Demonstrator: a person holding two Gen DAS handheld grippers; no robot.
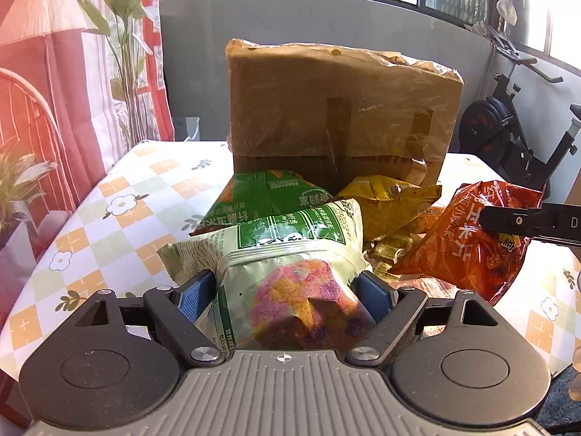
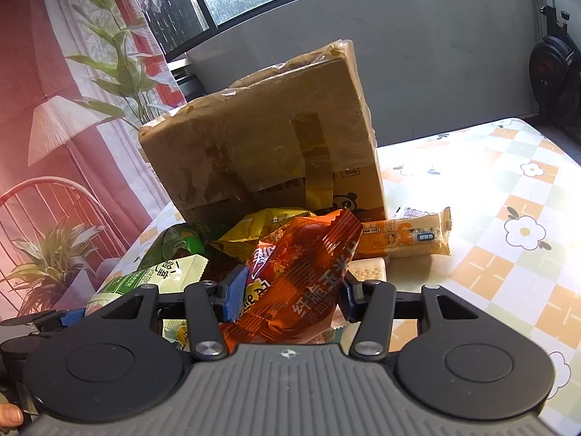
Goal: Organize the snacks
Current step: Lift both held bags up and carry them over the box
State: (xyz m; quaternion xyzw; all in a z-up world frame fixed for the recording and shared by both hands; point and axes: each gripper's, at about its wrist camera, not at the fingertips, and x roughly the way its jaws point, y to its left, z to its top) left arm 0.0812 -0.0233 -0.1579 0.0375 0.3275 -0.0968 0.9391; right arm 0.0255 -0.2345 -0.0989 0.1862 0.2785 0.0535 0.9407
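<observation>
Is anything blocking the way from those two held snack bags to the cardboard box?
Yes. The dark green bag and yellow bag lie on the table right before the box.

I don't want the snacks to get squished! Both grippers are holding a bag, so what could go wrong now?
1. The left hand-held gripper squeezes the puffy pale green bag; the snack inside might get crushed.
2. The right hand-held gripper pinches the orange bag near one end, so it might slip or swing.
3. Both bags hang over the snack pile by the cardboard box; a swing might knock the yellow packet about.
</observation>
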